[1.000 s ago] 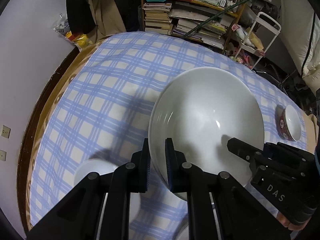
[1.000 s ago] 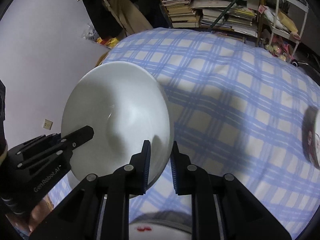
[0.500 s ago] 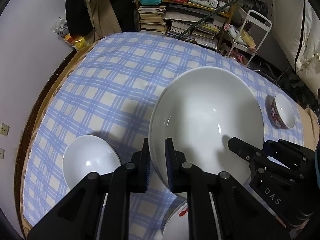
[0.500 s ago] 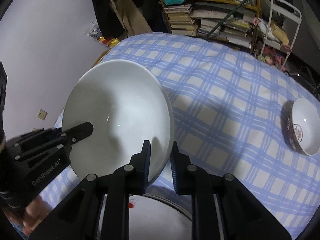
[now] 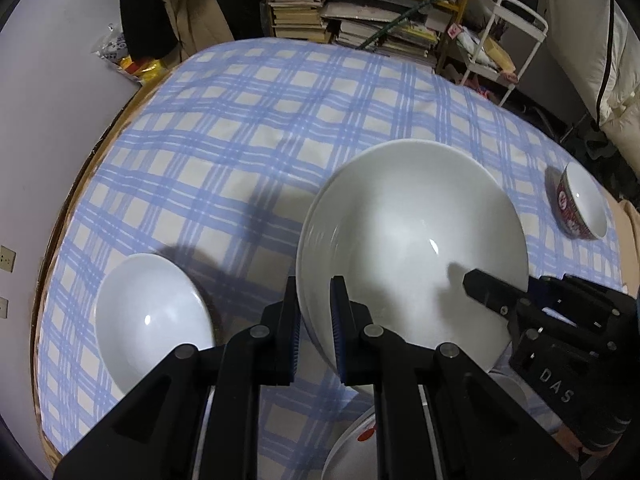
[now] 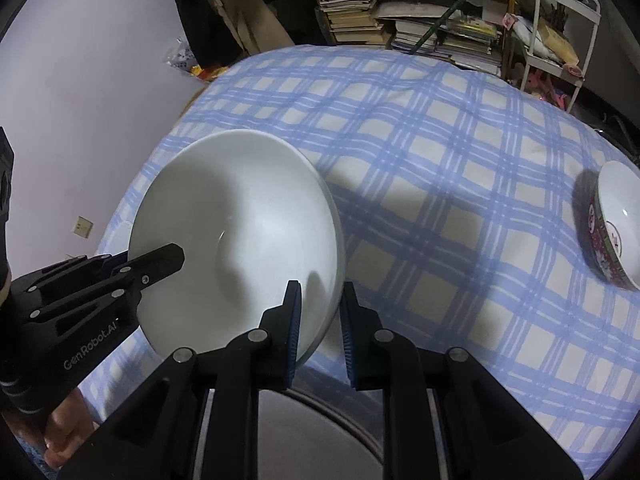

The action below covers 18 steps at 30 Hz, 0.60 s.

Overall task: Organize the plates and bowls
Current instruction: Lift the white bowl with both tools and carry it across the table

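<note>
While both claws pinch big white bowl (image 5: 412, 248) rim, small white bowl (image 5: 152, 316) only in left view.

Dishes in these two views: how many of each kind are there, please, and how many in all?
Plain white bowls: 2, the large held one and a smaller one
Red patterned bowl: 1
Plate with red mark: 1
Total: 4
</note>
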Motion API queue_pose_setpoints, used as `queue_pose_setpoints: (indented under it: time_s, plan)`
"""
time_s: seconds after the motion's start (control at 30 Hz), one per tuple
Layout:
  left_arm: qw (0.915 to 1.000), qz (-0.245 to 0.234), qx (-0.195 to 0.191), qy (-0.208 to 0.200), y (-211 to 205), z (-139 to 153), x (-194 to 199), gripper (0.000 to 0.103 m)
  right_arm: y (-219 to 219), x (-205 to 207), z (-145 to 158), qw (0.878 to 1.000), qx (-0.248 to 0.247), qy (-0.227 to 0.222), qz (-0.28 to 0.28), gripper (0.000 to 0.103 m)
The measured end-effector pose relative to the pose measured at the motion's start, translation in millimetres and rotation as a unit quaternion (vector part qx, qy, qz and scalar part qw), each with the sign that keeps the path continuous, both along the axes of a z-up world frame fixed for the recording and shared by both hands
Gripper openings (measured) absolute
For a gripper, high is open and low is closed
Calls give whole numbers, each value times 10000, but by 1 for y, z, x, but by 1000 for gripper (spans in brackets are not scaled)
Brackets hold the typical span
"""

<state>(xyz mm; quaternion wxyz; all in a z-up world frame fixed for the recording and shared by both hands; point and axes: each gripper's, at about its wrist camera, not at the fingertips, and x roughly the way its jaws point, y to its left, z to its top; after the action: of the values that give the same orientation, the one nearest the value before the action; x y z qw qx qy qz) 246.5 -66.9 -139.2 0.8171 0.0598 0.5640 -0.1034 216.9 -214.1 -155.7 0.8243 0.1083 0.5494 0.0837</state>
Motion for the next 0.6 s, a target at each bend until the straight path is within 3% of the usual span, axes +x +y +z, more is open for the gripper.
queue_pose_setpoints:
  time_s: [0.13, 0.6]
  plan:
    - [9998, -98, 123, 102, -6, -8, 6, 14, -5, 3, -5, 9999, 36, 6, -129, 20]
    - [9997, 31, -57, 253, -1, -13, 11, 15, -2, 7, -10, 9999, -104, 0, -60, 21]
